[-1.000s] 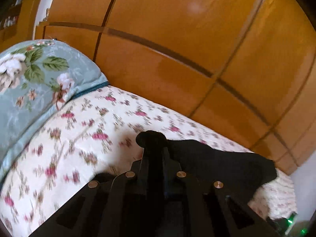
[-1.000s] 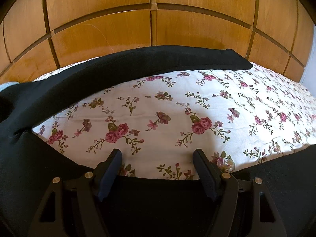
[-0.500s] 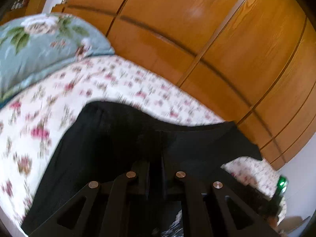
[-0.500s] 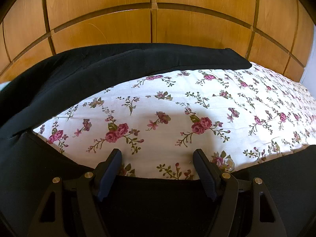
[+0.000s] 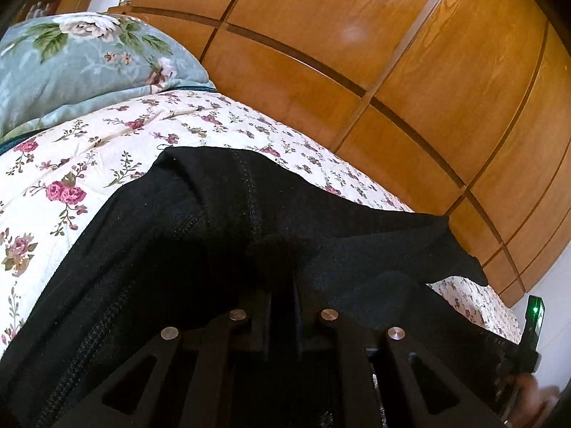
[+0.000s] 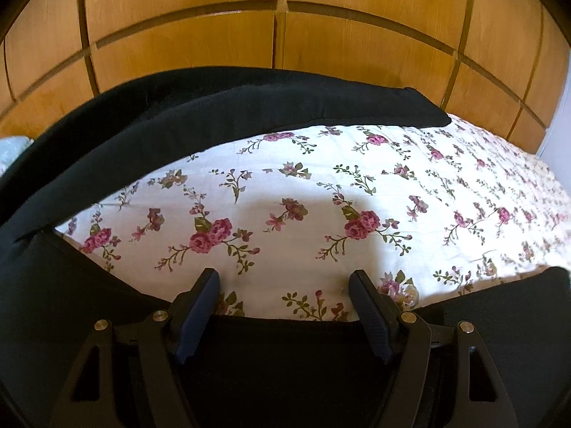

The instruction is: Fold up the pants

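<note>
Black pants lie on a flowered bed sheet. My left gripper points down at them, its narrow jaws just starting to open, and a bunch of the black cloth still sits pinched between and over the tips. In the right wrist view the pants arch across the far side of the sheet, with a doubled layer at the upper left, and more black cloth lies near me. My right gripper stands open low over the near cloth's edge, nothing between its fingers.
A blue-green flowered pillow lies at the bed's far left. Wooden wardrobe doors stand close behind the bed. At the left view's lower right are a device with a green light and part of a hand.
My left gripper has swung across and down with the black cloth, which now spreads over the sheet below it. In the right view a second black layer has arrived over the far leg. The right gripper stayed put.
</note>
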A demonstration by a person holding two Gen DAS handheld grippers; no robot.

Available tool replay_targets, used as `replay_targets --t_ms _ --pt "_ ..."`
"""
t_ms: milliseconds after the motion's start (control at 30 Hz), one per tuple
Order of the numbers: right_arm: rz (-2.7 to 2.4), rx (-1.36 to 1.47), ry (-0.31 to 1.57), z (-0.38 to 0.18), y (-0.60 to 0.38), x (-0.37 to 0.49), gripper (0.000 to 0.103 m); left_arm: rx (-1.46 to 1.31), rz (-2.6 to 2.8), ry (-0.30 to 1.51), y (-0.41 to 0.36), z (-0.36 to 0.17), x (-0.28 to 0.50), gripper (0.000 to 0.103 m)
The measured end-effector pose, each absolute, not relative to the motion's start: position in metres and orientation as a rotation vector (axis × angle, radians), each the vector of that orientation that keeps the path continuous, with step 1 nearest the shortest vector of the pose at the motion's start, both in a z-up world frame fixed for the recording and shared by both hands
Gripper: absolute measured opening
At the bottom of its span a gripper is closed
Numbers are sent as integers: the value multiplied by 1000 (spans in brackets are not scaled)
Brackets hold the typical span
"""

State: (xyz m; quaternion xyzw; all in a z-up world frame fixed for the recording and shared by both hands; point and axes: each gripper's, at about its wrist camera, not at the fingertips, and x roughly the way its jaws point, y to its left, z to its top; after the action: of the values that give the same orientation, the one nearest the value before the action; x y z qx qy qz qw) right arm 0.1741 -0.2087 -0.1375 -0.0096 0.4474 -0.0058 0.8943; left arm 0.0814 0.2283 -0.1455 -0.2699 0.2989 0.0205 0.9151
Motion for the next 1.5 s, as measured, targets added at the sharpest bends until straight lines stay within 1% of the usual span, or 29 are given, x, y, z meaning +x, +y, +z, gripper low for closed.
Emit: replay_targets --t_ms 67,133,200,367,567,733,767,800,833,867,900,1100,1233,1367,1500 --pt "-11 33 923 -126 -210 178 72 -564 36 608 229 -146 81 11" --pt "37 127 866 -107 -206 182 72 -570 31 602 230 -147 80 11" --pt "122 205 850 -92 -193 192 72 -572 28 598 230 -147 80 11" --pt "303 248 864 -73 -141 227 72 -580 20 592 231 -148 79 11" --pt "456 527 929 -76 -102 279 73 -597 7 591 232 -148 78 11" --pt "343 600 978 -93 -92 309 71 -609 -2 587 232 -148 78 11" --pt "335 617 990 -98 -93 313 68 -614 -6 586 233 -149 78 11" --pt "333 629 1007 -102 -93 317 53 -621 -11 585 234 -149 77 11" --pt "344 635 1017 -106 -92 317 25 -630 -18 584 235 -150 77 11" --pt "356 633 1023 -108 -92 316 13 -633 -21 583 235 -150 77 11" --pt "360 614 1018 -108 -91 313 10 -635 -22 582 235 -150 77 11" --pt "418 524 887 -80 -107 271 9 -662 -38 580 239 -150 77 11" --pt "453 529 805 -63 -127 228 9 -777 -83 605 254 -147 71 10" --pt "486 468 748 -56 -136 183 9 -836 -82 535 267 -132 42 10" --pt "465 401 703 -65 -135 133 9 -842 -87 459 274 -116 13 10"
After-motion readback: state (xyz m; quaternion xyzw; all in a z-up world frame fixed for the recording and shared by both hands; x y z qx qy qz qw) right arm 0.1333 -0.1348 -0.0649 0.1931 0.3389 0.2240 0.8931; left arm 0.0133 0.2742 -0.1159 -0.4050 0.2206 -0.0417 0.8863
